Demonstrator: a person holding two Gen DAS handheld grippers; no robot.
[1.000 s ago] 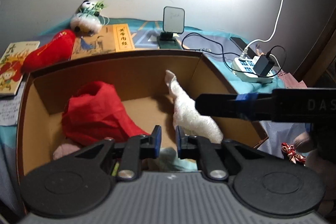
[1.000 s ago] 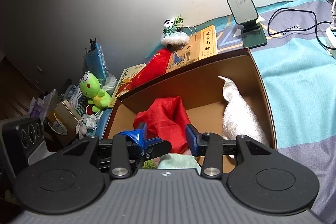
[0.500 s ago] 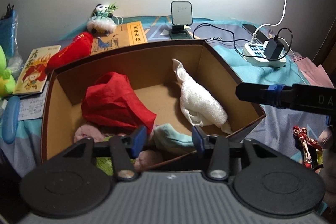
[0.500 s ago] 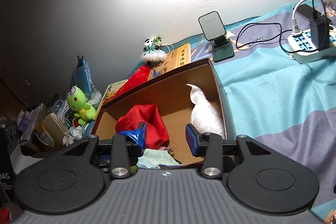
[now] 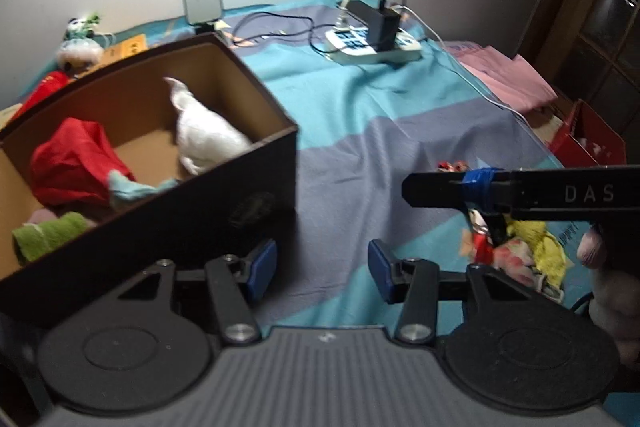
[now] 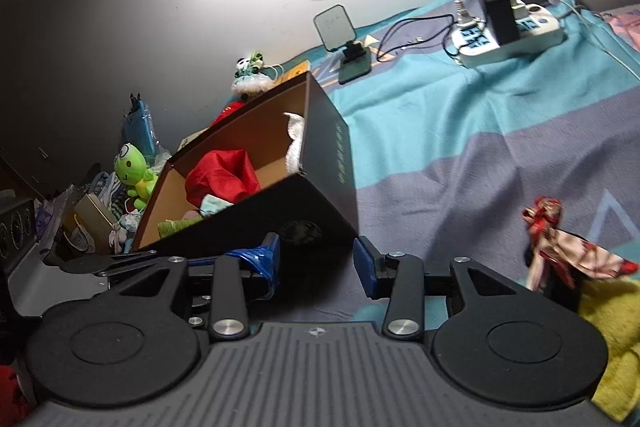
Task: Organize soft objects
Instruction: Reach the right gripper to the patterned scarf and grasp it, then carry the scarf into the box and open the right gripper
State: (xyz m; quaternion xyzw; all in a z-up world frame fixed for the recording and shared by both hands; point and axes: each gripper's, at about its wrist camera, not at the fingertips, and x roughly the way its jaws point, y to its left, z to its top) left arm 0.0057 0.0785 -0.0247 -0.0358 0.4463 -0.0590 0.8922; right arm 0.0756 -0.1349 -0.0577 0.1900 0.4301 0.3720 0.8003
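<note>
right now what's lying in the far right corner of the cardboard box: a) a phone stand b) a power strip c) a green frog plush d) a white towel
d: the white towel leans in the far right corner of the cardboard box, right of the red cloth.

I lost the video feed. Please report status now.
Left hand-held gripper just opened, empty; right hand-held gripper open, empty. Yellow cloth outside cardboard box. Path clear.
</note>
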